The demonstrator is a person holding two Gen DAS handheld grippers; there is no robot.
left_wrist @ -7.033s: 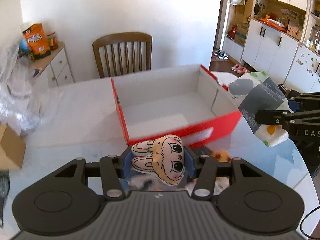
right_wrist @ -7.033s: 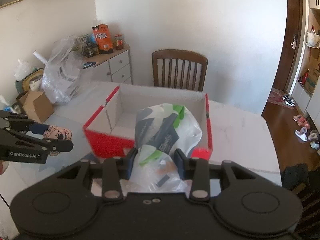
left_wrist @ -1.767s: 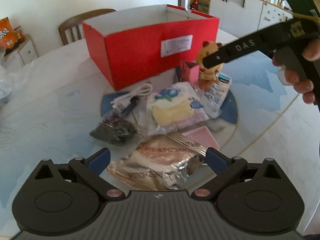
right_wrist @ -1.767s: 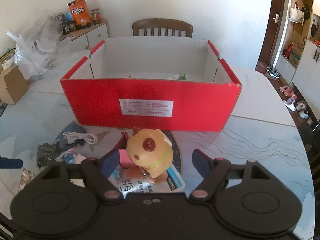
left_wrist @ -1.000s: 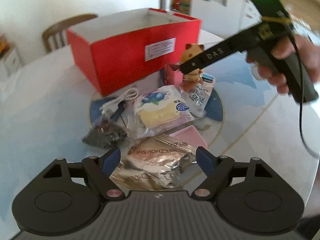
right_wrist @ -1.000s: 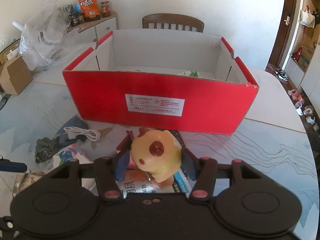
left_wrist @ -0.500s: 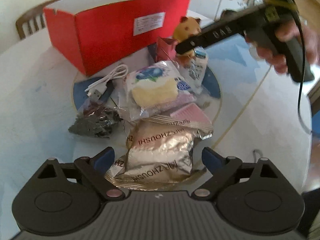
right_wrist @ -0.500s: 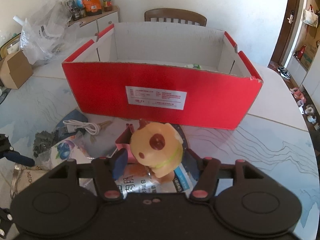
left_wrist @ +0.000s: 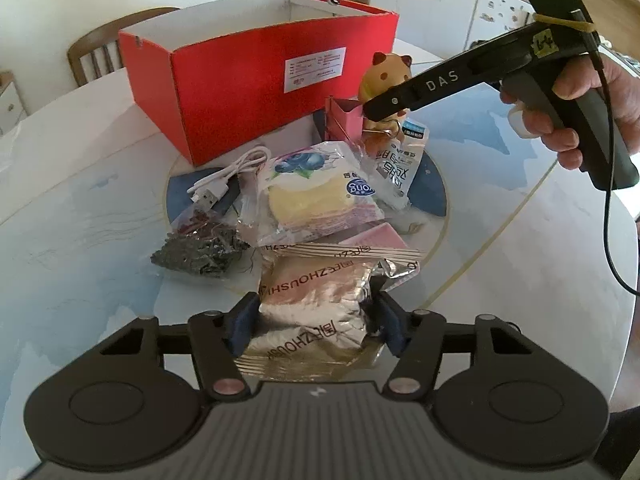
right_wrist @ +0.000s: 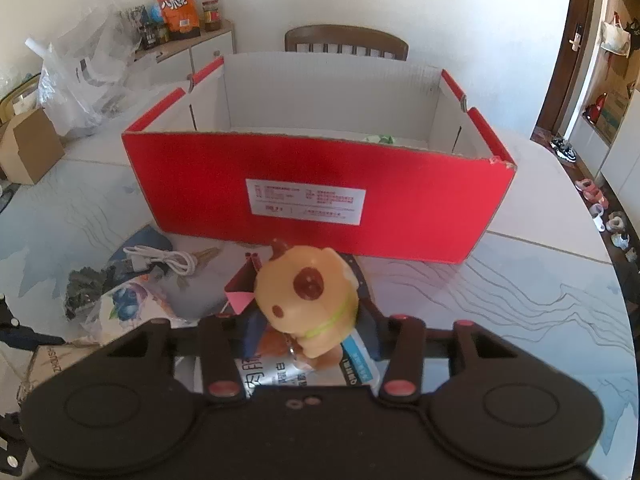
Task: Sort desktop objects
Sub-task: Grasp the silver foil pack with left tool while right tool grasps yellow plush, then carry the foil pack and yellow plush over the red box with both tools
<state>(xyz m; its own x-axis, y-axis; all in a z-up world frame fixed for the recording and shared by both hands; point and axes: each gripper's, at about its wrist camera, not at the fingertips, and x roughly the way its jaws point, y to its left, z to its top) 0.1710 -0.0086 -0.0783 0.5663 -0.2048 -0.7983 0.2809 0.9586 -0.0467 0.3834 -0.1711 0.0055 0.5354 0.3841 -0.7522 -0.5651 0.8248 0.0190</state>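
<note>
Left wrist view: the left gripper (left_wrist: 314,318) is clamped on the foil snack packet (left_wrist: 316,304), blue pads pressing into both of its crinkled sides, low over the marble table (left_wrist: 80,240). Just beyond it lies the blueberry cake packet (left_wrist: 316,196), overlapping a pink packet (left_wrist: 376,238). To the left sit a dark crumpled bag (left_wrist: 200,250) and a white USB cable (left_wrist: 228,176). Further back stands the red cardboard box (left_wrist: 256,76), open at the top. In front of its right corner, the right gripper (left_wrist: 374,110) reaches in from the right, held in the person's hand (left_wrist: 580,96), pinching the yellow bear toy (left_wrist: 386,76) above a white sachet (left_wrist: 400,160) and a small pink box (left_wrist: 344,122).

Right wrist view: the right gripper (right_wrist: 308,330) has its fingers tight on the yellow bear toy (right_wrist: 308,292), just in front of the red cardboard box (right_wrist: 312,184). The white sachet (right_wrist: 280,376) lies beneath. The white USB cable (right_wrist: 164,258) and the blueberry cake packet (right_wrist: 128,304) lie to the left. A wooden chair (right_wrist: 346,42) stands behind the box.
</note>
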